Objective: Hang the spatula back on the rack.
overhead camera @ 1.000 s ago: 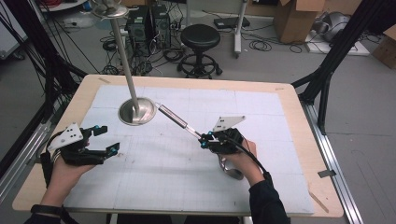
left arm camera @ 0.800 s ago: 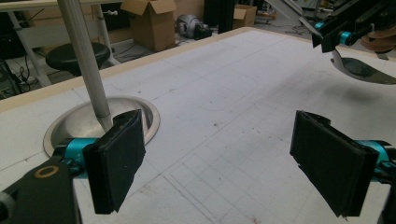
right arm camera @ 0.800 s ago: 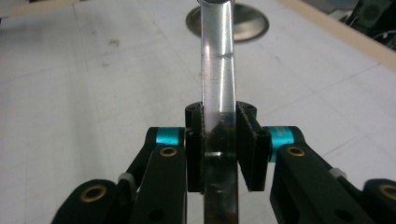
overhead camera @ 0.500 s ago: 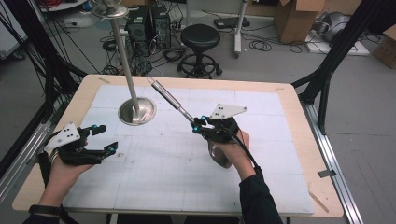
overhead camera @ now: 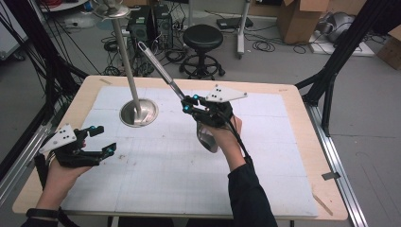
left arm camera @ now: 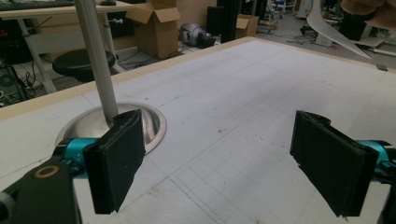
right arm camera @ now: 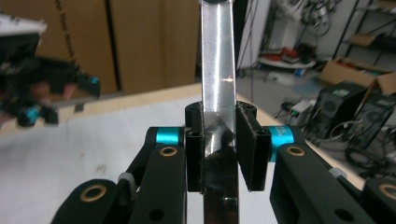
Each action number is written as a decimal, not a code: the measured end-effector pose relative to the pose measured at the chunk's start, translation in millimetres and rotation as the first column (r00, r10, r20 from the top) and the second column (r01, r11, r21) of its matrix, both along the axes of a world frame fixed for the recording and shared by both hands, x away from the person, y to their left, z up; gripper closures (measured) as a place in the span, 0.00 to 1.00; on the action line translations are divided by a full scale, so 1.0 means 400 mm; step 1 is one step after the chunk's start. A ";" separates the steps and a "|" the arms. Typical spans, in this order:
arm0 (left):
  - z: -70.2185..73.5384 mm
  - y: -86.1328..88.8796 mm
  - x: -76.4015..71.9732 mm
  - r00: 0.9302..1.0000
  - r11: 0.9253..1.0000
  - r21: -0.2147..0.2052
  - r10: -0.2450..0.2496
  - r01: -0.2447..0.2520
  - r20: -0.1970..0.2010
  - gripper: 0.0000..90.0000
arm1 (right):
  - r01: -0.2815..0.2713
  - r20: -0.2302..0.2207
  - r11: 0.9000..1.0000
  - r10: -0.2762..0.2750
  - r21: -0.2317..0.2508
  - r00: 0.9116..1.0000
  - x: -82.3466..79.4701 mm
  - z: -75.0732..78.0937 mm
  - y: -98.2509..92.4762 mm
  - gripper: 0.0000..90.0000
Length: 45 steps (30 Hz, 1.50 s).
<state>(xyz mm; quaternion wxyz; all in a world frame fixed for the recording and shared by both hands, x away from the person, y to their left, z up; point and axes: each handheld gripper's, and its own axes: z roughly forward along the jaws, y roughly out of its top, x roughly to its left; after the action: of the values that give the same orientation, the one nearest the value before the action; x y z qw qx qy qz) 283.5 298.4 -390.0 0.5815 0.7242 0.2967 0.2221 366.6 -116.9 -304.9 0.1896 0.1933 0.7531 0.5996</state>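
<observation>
The right gripper (overhead camera: 189, 105) pinches the handle of a metal ladle (overhead camera: 163, 73), held above the bench (overhead camera: 293, 142) with its empty bowl hanging by the hand. The left gripper (overhead camera: 101, 140) rests spread, near the stand's round base (overhead camera: 138, 113).

Left gripper (overhead camera: 90, 144): black body, grey three-cornered plate on top with small dark dots, teal collars behind the fingers (left arm camera: 116, 161). Fingers are flat black pads, rough-edged, foam-like. Brass-coloured pivot rings sit in the black link arms. Black band on the left wrist, forearm bare.

Right gripper (overhead camera: 189, 105): same build. Grey plate with dots, black links, teal collars, brass pivot rings, small white clip on one link in the right gripper view. Black cable trails back over the right hand (overhead camera: 222, 135) to a dark long sleeve.
</observation>
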 end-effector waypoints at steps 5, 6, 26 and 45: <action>0.001 0.002 0.000 1.000 1.000 -0.008 0.000 0.000 0.002 0.20 | -0.001 0.024 0.998 -0.001 0.057 1.000 0.024 0.041 0.026 0.84; 0.001 0.003 0.000 1.000 1.000 -0.008 0.000 0.000 0.001 0.20 | -0.001 0.024 0.998 -0.001 0.057 1.000 0.024 0.041 0.026 0.84; -0.003 0.020 -0.002 1.000 1.000 -0.022 0.009 -0.009 -0.002 0.21 | 0.023 0.017 0.994 -0.025 0.102 1.000 0.088 0.053 0.095 0.84; -0.007 0.023 0.000 1.000 1.000 -0.022 0.009 -0.010 -0.009 0.21 | 0.032 0.012 0.993 -0.034 0.117 0.999 0.122 0.016 0.149 0.84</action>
<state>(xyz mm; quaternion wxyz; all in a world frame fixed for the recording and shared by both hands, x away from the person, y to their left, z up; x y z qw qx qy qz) 283.4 307.5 -393.0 0.5872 0.7172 0.3052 0.2183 415.5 -57.1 -298.6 0.1930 0.2124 0.7122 0.6407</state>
